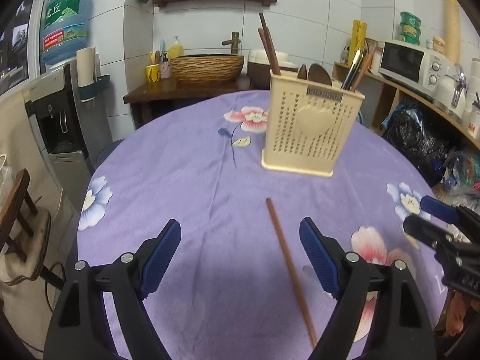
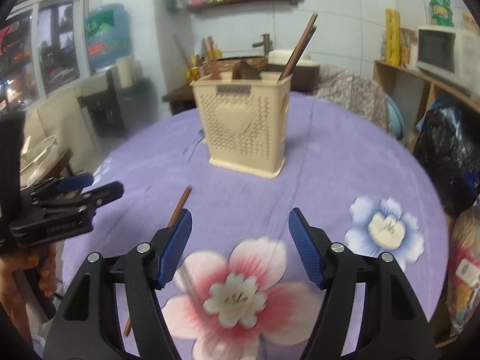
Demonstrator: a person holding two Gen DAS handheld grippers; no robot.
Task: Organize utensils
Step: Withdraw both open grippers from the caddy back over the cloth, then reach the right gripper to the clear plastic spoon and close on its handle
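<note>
Left gripper (image 1: pixel 240 255) and right gripper (image 2: pixel 240 247) are hovering with jaws spread, gripping nothing. A brown chopstick (image 1: pixel 289 270) is lying on the purple floral tablecloth (image 1: pixel 180 180) between the left fingers. Beyond, the cream utensil holder (image 1: pixel 312 126) is standing upright, holding chopsticks and spoons.

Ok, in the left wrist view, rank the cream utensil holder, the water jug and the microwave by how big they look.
Largest to smallest as they look:
1. cream utensil holder, though it stands nearest
2. microwave and water jug: too alike to rank, and both sit farther back, where the fisheye distorts them
</note>
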